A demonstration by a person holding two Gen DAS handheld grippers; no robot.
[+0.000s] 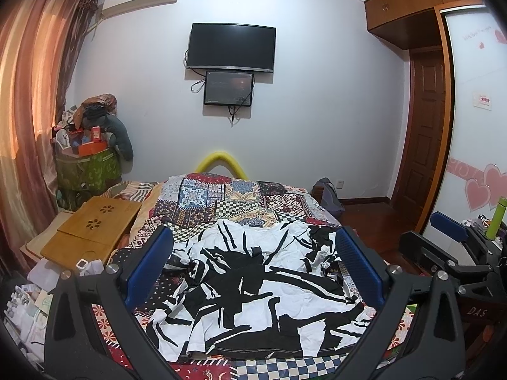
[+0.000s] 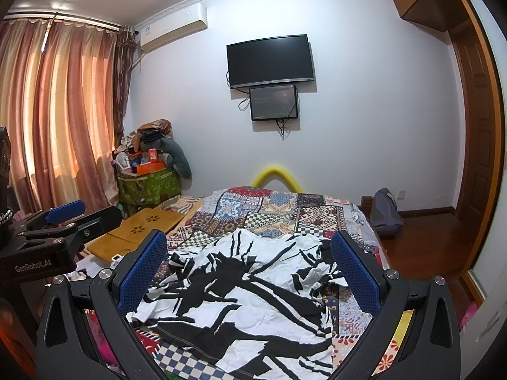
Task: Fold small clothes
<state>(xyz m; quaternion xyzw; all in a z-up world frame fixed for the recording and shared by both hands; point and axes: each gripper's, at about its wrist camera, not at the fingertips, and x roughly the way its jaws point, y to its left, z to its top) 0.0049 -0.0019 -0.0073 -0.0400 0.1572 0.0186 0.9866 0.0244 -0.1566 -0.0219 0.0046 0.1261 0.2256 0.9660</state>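
A crumpled white garment with black streaks [image 1: 253,288] lies spread on the patchwork bedspread [image 1: 221,199]; it also shows in the right wrist view [image 2: 250,300]. My left gripper [image 1: 253,243] is open and empty, held above the garment with a blue pad on each side. My right gripper [image 2: 248,247] is open and empty too, above the same garment. The right gripper also shows at the right edge of the left wrist view [image 1: 450,224]. The left gripper shows at the left edge of the right wrist view [image 2: 65,210].
A wooden lap desk [image 1: 92,231] lies on the bed's left side. A green basket piled with things [image 1: 87,164] stands in the corner by the curtain. A yellow foam tube [image 1: 221,161] is at the bed's foot, a bag [image 1: 329,196] on the floor, wardrobe doors [image 1: 475,126] at right.
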